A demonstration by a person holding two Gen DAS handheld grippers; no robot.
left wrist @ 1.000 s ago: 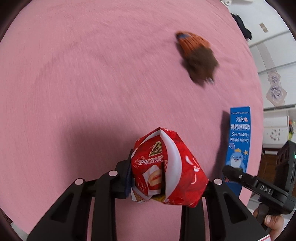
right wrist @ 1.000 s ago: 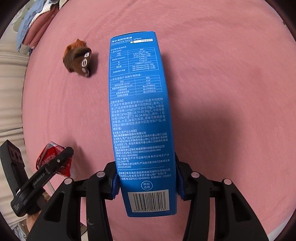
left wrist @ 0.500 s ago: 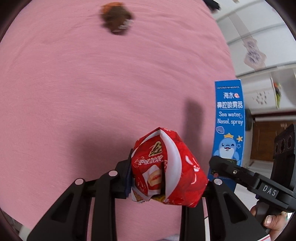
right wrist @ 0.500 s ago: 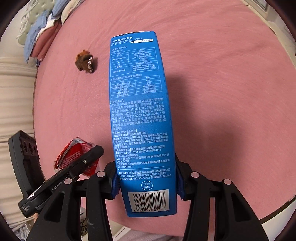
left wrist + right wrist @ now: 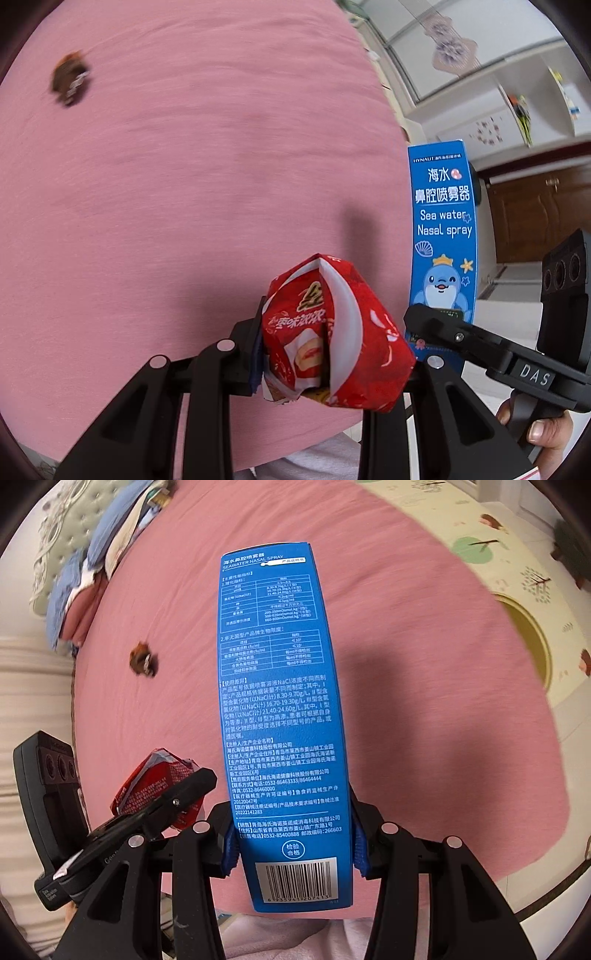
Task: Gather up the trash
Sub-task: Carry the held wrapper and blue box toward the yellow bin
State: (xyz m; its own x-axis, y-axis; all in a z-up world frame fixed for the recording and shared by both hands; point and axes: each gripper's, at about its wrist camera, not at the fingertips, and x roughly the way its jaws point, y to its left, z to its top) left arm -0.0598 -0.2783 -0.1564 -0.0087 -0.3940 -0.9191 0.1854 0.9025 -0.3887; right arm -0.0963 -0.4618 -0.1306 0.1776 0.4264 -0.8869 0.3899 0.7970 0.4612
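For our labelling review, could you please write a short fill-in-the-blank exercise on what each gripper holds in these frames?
1. The left gripper is shut on a crumpled ____ snack wrapper.
2. The right gripper is shut on a tall ____ nasal spray box.
3. A small brown item lies on the ____ bedspread, held by neither gripper.

Missing words: red; blue; pink

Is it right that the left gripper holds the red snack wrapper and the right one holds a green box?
Not quite. The box in the right gripper is blue, not green, as the right wrist view shows. The left gripper does hold the red snack wrapper.
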